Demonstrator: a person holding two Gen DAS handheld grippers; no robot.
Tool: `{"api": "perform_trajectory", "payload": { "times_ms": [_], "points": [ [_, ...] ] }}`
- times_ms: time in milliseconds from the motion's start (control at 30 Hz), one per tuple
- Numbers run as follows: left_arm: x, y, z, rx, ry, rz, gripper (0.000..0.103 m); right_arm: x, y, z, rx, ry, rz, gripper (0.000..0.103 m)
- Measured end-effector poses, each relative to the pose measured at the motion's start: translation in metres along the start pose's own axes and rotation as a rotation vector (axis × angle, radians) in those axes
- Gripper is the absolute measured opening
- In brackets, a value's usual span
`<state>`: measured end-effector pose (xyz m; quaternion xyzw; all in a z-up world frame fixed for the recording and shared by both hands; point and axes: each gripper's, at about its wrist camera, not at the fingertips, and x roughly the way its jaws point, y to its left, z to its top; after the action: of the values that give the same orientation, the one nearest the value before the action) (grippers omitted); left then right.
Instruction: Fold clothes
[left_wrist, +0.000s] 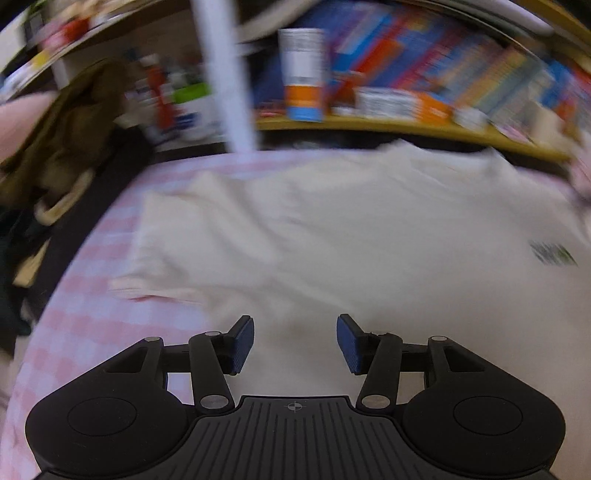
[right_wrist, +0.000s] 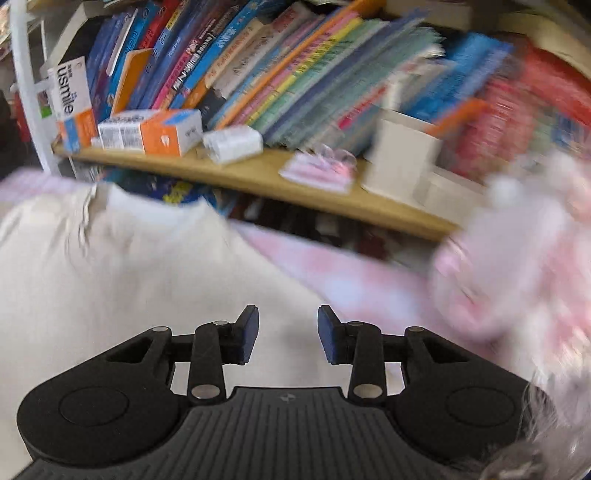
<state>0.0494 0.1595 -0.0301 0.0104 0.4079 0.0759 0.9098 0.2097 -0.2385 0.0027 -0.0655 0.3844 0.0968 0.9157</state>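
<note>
Both your grippers, left gripper (left_wrist: 295, 341) and right gripper (right_wrist: 288, 334), hover jaws apart, empty, over the cream shirt (left_wrist: 351, 229), sleeve (left_wrist: 166, 236) ahead-left toward the bed's left edge.

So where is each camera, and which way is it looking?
Left wrist view: sits on the left gripper, looking forward over the cream shirt on the pink checked cloth; its two open fingers show.
Right wrist view: sits on the right gripper, facing the bookshelf past the shirt's edge; its open fingers show, with a fluffy pink thing beside them.
Both see the shirt and the shelf.
</note>
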Motion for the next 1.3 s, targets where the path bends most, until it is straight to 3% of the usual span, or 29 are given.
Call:
{"api": "perform_trajectory", "payload": {
  "times_ms": [100,167,367,433,467,533,567,633,767,833,1133,1300],
  "points": [
    [0.008,0.028,0.01,-0.087,0.005,0.039,0.049,-0.039,-0.009,-0.037,0.016,-0.001,-0.071,0.034],
    [0.018,0.044,0.014,-0.148,0.052,0.032,0.049,-0.055,-0.013,-0.055,0.074,0.017,-0.105,0.034],
    [0.042,0.074,0.016,-0.372,0.083,-0.057,0.047,-0.092,-0.01,-0.101,0.317,0.072,-0.141,0.034],
    [0.048,0.081,0.016,-0.455,0.072,-0.092,0.042,-0.096,-0.005,-0.109,0.382,0.098,-0.131,0.034],
    [0.05,0.084,0.016,-0.488,0.065,-0.111,0.038,-0.096,-0.002,-0.112,0.407,0.112,-0.122,0.034],
    [0.055,0.088,0.017,-0.527,0.065,-0.131,0.012,-0.095,0.004,-0.116,0.42,0.126,-0.127,0.036],
    [0.057,0.091,0.016,-0.543,0.063,-0.133,0.005,-0.094,0.008,-0.115,0.41,0.124,-0.138,0.036],
    [0.059,0.096,0.014,-0.563,0.049,-0.135,0.001,-0.092,0.016,-0.113,0.386,0.121,-0.161,0.035],
    [0.055,0.1,0.01,-0.539,0.027,-0.109,0.001,-0.083,0.026,-0.106,0.309,0.124,-0.17,0.014],
    [0.054,0.104,0.008,-0.537,0.021,-0.103,0.001,-0.079,0.027,-0.103,0.294,0.121,-0.162,0.01],
    [0.052,0.119,0.005,-0.555,0.007,-0.085,0.001,-0.06,0.04,-0.088,0.245,0.107,-0.146,0.007],
    [0.053,0.111,0.007,-0.511,0.012,-0.08,0.001,-0.057,0.04,-0.086,0.233,0.099,-0.138,0.005]
  ]
}}
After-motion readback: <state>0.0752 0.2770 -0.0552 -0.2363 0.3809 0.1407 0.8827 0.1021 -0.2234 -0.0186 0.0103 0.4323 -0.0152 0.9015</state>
